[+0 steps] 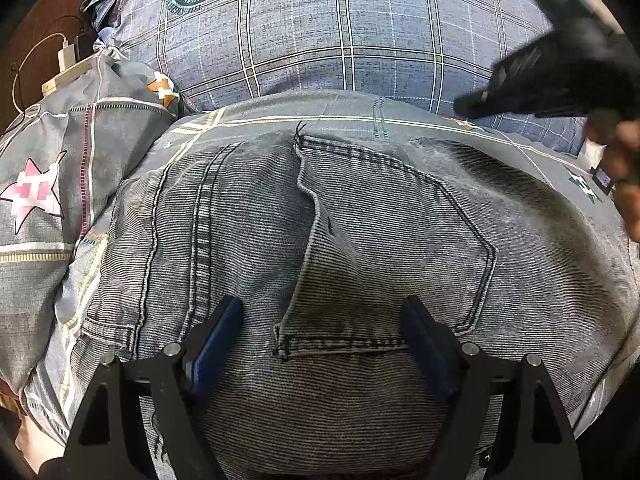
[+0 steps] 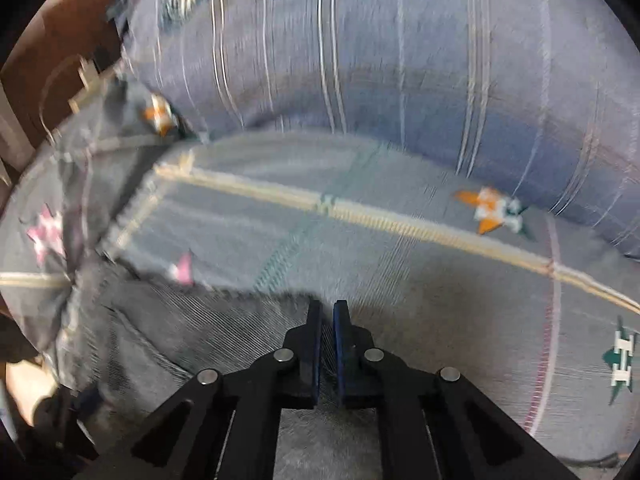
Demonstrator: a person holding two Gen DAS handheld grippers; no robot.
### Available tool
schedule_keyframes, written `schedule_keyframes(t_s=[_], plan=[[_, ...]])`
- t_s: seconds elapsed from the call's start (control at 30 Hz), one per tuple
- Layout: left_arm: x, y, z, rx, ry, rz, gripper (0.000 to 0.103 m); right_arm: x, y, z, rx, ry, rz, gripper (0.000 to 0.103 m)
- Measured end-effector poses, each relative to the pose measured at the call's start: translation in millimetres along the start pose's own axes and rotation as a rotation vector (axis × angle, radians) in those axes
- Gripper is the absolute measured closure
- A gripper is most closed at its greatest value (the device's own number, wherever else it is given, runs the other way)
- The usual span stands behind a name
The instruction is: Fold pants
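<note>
Left wrist view: my left claw (image 1: 322, 344) is spread wide, pads clear of the cloth, hovering over the pants (image 1: 320, 240). Pants are grey denim, lying on a patterned bedsheet (image 1: 52, 152), back pocket (image 1: 396, 240) right between my fingers, side seam running up on the left. Plaid pillow (image 1: 340, 32) behind the pants. My right claw (image 1: 476, 102) shows as a dark blur at the upper right, above the far right corner of the pants. Charger and cable (image 1: 66, 56) at the far left edge.

Right wrist view, blurry: my right claw (image 2: 327, 350) is pressed together, fingers nearly touching, at the edge of the pants (image 2: 180, 332); can't tell if cloth is pinched between them. Bedsheet (image 2: 400, 272) ahead, pillow (image 2: 380, 60) beyond
</note>
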State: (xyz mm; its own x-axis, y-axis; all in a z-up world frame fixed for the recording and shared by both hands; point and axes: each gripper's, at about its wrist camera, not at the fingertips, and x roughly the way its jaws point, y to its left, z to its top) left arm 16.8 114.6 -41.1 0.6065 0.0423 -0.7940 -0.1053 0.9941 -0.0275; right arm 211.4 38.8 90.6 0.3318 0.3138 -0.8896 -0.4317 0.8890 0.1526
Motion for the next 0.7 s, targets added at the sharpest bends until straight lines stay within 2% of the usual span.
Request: schedule_keyframes(t_s=[0.1,0.17,0.2,0.23,0.27,0.3,0.37,0.43,0.5,0.57,0.6,0.63,0.7], plan=[[0.1,0.2,0.4,-0.002,0.002,-0.001,0.020,-13.1,1.0,-4.7,0.061,-0.003,0.143,0.096],[0.1,0.5,0.6,-0.002,0.001,-0.002,0.020,2.8,1.6,-13.8,0.089,0.062,0.219,0.096],[0.1,0.6,0.6,-0.002,0.001,-0.003,0.020,16.7,1.4,-19.3,0.087,0.107,0.216,0.096],[0.1,0.8,0.5,-0.001,0.000,-0.003,0.020,33.4,-2.0,-24.6,0.079,0.149,0.153,0.095],[-0.2,0.8,0.3,-0.001,-0.002,-0.004,0.020,42.2,-8.2,-26.8,0.089,0.154,0.115,0.095],[-0.4,1.1,0.0,-0.001,-0.004,-0.004,0.020,37.1,-16.3,-27.5,0.129,0.110,0.124,0.096],[-0.4,0.8,0.5,-0.005,-0.002,-0.001,0.020,20.5,-15.7,-26.5,0.124,0.076,0.063,0.095],[0.0,0.4,0.9,-0.008,0.001,-0.001,0.018,0.7,-10.7,-29.9,0.093,0.031,0.086,0.095],[-0.1,0.0,0.8,-0.007,0.000,0.001,0.018,-8.1,-5.8,-38.0,0.074,0.029,0.111,0.095],[0.1,-0.2,0.6,-0.006,-0.001,0.000,0.018,8.2,-11.3,-48.7,0.053,0.096,0.034,0.095],[-0.2,0.2,0.1,-0.006,-0.004,-0.001,0.018,18.8,-19.2,-51.7,0.075,0.124,0.025,0.096],[-0.2,-0.2,0.0,-0.008,-0.007,-0.001,0.018,15.7,-29.3,-52.3,0.134,0.084,0.071,0.096],[-0.1,-0.9,-0.5,-0.009,-0.009,0.004,0.018,1.1,-31.2,-50.2,0.163,0.058,0.009,0.094]])
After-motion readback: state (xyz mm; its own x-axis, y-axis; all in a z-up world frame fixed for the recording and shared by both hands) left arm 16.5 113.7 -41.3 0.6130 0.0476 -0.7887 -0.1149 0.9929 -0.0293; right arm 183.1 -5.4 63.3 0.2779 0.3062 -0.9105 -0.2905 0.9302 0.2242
